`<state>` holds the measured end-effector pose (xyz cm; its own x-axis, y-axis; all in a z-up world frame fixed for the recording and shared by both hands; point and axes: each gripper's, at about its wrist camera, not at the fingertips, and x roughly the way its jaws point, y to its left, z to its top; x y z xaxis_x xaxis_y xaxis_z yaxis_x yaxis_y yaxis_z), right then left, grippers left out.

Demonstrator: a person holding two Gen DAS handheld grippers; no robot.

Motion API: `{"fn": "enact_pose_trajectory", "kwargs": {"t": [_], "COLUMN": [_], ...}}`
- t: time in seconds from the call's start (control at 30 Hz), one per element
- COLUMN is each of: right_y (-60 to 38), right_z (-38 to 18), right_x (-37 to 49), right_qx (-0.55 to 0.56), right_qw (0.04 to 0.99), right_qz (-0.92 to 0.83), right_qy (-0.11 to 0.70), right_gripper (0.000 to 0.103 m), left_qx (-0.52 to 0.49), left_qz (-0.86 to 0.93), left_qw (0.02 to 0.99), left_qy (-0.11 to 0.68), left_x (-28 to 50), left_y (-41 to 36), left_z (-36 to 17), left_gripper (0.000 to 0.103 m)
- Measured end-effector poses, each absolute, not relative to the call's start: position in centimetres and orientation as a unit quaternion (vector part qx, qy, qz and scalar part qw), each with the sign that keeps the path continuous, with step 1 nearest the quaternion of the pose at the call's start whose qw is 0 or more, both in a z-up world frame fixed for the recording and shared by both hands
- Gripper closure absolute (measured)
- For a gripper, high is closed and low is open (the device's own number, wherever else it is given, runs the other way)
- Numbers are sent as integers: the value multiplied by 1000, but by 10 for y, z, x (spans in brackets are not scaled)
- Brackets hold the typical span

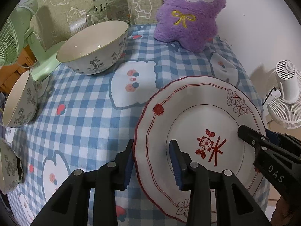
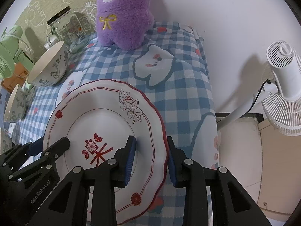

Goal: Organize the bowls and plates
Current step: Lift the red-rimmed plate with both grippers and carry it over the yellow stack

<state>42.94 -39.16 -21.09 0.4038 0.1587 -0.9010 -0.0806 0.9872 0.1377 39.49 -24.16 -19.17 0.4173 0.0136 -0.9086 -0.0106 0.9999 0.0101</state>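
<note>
A white plate (image 1: 199, 116) with red trim and flower prints lies on the blue checked cloth; it also shows in the right wrist view (image 2: 105, 111). My left gripper (image 1: 152, 150) is open and straddles the plate's left rim, one finger inside and one outside. My right gripper (image 2: 150, 146) is open and straddles the plate's right rim the same way. A large floral bowl (image 1: 94, 45) stands at the back left, and a smaller floral bowl (image 1: 18, 101) at the left. Another floral dish (image 1: 7, 167) sits at the left edge.
A purple plush toy (image 1: 188, 13) stands at the back. A glass jar (image 1: 109, 7) and a green fan (image 1: 17, 35) stand at the back left. A white fan (image 2: 282, 86) stands off the table's right edge.
</note>
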Motion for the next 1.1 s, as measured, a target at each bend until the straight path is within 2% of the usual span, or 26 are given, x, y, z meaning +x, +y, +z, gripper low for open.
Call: {"fn": "enact_pose_trajectory", "kwargs": {"t": [0.5, 1.1], "right_y": [-388, -371], "right_z": [-195, -148], "right_x": [396, 325], "right_qx": [46, 52], "right_qw": [838, 855], "right_qz": [66, 37], "right_qy": [540, 515], "right_gripper": [70, 70], "left_qx": [3, -5], "left_qz": [10, -14], "left_qw": [847, 859], "left_qy": [532, 511], "left_x": [365, 303], "left_y": [-237, -216], "left_z": [-177, -135], "left_gripper": [67, 67]}}
